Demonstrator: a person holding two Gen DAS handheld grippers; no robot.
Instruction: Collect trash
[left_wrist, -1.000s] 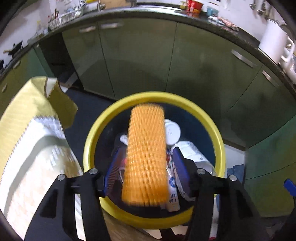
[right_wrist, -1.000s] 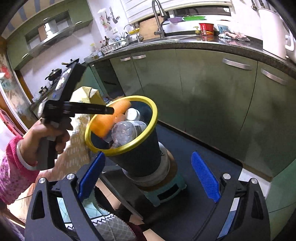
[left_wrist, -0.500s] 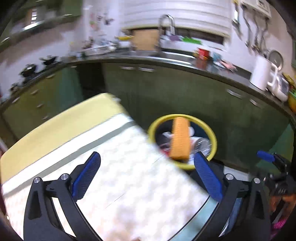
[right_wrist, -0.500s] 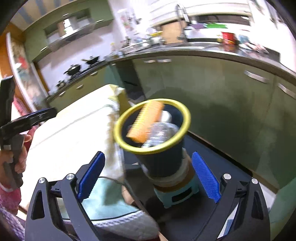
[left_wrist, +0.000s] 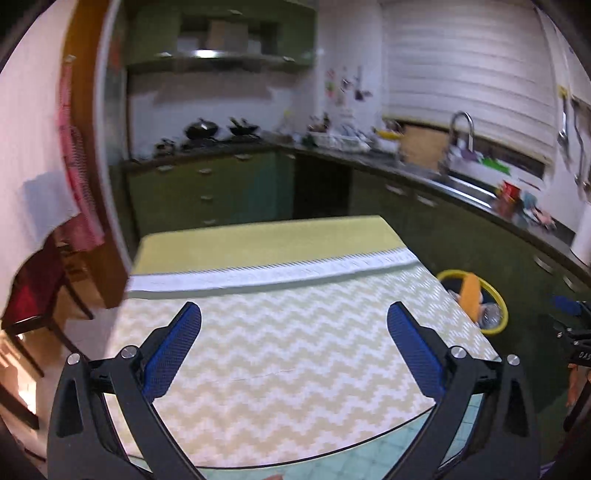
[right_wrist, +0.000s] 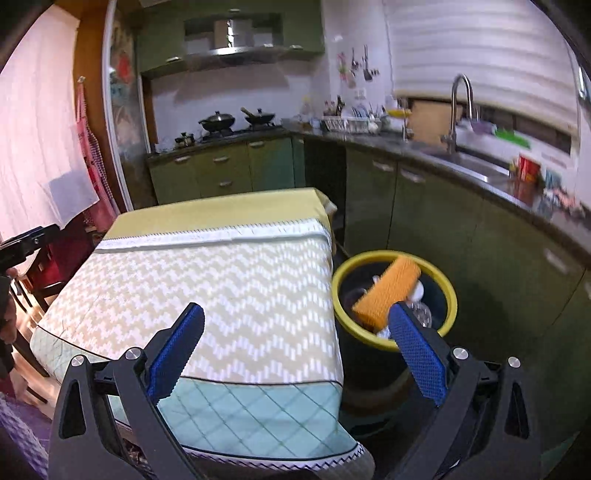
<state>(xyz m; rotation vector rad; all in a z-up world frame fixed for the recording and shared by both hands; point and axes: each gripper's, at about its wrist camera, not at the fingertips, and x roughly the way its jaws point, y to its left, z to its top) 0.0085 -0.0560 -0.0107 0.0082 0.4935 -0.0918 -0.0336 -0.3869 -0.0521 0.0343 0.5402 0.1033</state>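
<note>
A dark bin with a yellow rim (right_wrist: 448, 291) stands on the floor at the table's right side; it also shows in the left wrist view (left_wrist: 501, 305). An orange bristly piece (right_wrist: 386, 293) lies across the trash inside it, with a clear plastic bottle (right_wrist: 421, 312) below; the orange piece also shows in the left wrist view (left_wrist: 470, 297). My left gripper (left_wrist: 293, 349) is open and empty above the table. My right gripper (right_wrist: 295, 349) is open and empty over the table's near right corner, left of the bin.
The table (left_wrist: 280, 350) carries a zigzag yellow-and-white cloth (right_wrist: 207, 288). Green cabinets (right_wrist: 443, 221) and a counter with sink and tap (right_wrist: 460, 110) run behind and to the right. A dark red chair (left_wrist: 33, 288) stands at the left.
Both grippers have pulled back and up from the bin and swung left toward the table. The orange piece stays in the bin, no longer between the left fingers.
</note>
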